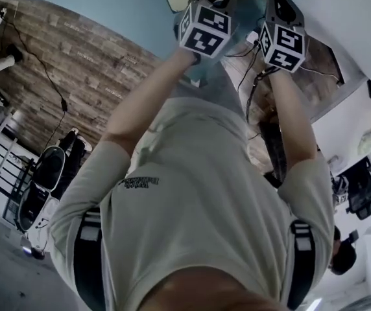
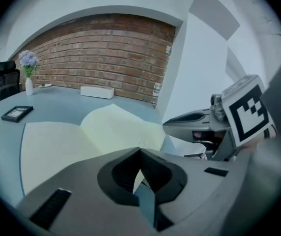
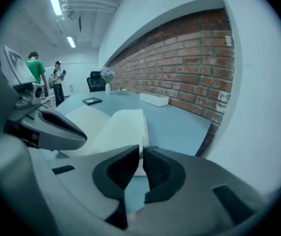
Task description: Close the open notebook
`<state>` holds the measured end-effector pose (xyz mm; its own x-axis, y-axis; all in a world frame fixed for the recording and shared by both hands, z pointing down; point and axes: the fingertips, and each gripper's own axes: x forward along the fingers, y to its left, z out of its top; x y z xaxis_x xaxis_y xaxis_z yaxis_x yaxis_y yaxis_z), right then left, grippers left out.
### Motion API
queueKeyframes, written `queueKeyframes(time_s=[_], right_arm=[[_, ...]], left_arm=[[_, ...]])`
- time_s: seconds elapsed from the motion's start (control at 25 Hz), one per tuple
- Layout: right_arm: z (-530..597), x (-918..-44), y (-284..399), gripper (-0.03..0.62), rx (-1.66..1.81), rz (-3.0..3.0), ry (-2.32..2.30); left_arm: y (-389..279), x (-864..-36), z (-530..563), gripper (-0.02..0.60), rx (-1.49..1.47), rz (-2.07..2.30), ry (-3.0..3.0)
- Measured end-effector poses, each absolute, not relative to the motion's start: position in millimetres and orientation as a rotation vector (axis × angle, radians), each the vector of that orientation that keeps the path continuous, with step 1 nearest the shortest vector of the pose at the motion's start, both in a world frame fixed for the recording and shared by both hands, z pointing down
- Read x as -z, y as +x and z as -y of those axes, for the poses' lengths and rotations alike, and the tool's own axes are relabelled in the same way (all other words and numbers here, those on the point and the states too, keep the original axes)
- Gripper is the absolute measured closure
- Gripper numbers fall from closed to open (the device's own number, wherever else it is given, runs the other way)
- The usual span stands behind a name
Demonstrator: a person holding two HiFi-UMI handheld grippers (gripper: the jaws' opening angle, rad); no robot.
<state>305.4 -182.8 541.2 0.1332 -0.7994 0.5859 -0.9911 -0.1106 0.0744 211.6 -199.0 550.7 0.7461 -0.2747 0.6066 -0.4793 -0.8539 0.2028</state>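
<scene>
- notebook (image 2: 57,146): lies open on the pale blue bench (image 2: 130,100), straight ahead of both grippers; two blank cream pages meet at a centre fold.
- left page: flat on the bench. right page: arches up from the fold, and the right gripper view shows a thin stack of leaves along its outer edge.
- left gripper (image 2: 139,150): at the notebook's near edge; jaws meet at the tips and grip nothing that shows; page and bench appear through the wedge behind the tips.
- right gripper (image 3: 141,151): just beside the notebook's right edge; jaws almost together with a thin slit left between them; pale page shows in the slit, and whether the pads press on it cannot be told.
- vase (image 2: 29,86): white, upright at the bench's far left, holding pale purple flowers (image 2: 28,59).
- white box (image 2: 97,91): long and low, by the brick wall (image 2: 106,53); its contents do not show.
- dark frame (image 2: 16,113): lies flat, left of the notebook and apart from it.
</scene>
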Motion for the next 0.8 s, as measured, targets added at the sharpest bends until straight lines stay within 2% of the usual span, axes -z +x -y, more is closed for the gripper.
queueKeyframes(time_s=[0.12, 0.28, 0.6, 0.8], right_arm=[[176, -573, 319, 0.560, -0.684, 1.647, 1.955], [181, -544, 311, 0.560, -0.697, 1.714, 2.001], [202, -462, 214, 0.526, -0.379, 2.096, 1.682], [202, -488, 127, 0.417, -0.416, 2.251, 1.388]], left_arm=[[214, -561, 197, 0.569, -0.839, 0.574, 2.574], [200, -545, 205, 0.569, -0.794, 0.622, 2.572], [127, -501, 218, 0.569, -0.678, 0.803, 2.601], [83, -510, 221, 0.569, -0.689, 0.878, 2.543]])
